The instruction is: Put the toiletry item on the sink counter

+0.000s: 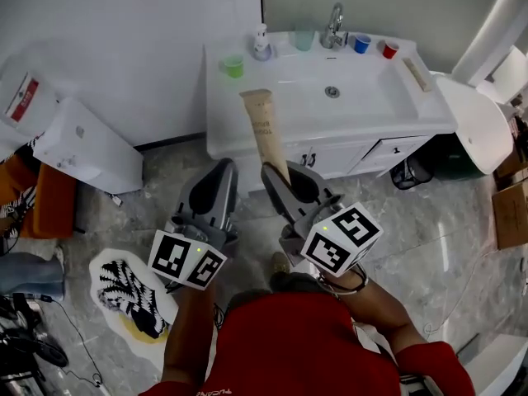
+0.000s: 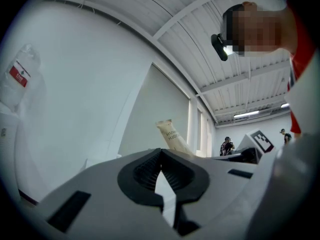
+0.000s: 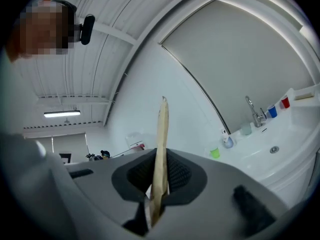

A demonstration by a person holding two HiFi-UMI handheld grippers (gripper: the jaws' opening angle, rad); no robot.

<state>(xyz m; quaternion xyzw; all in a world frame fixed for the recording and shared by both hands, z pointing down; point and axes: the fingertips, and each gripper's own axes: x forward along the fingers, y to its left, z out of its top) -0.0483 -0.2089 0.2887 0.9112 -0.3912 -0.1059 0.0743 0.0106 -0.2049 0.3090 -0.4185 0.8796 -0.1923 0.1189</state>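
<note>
A tall beige toothpaste tube (image 1: 264,130) stands upright in my right gripper (image 1: 278,174), which is shut on its lower end. In the right gripper view the tube (image 3: 161,149) shows edge-on between the closed jaws. The tube hangs in front of the white sink counter (image 1: 223,77), over its front edge as seen from the head. My left gripper (image 1: 221,176) is beside it at the left, shut and holding nothing. In the left gripper view the tube (image 2: 172,136) rises behind the closed jaws.
On the counter stand a green cup (image 1: 234,65), a small white bottle (image 1: 261,42), a clear cup (image 1: 304,39), a faucet (image 1: 333,28), a blue cup (image 1: 361,43) and a red cup (image 1: 390,49). A toilet (image 1: 483,122) is at right, a bin (image 1: 87,147) at left.
</note>
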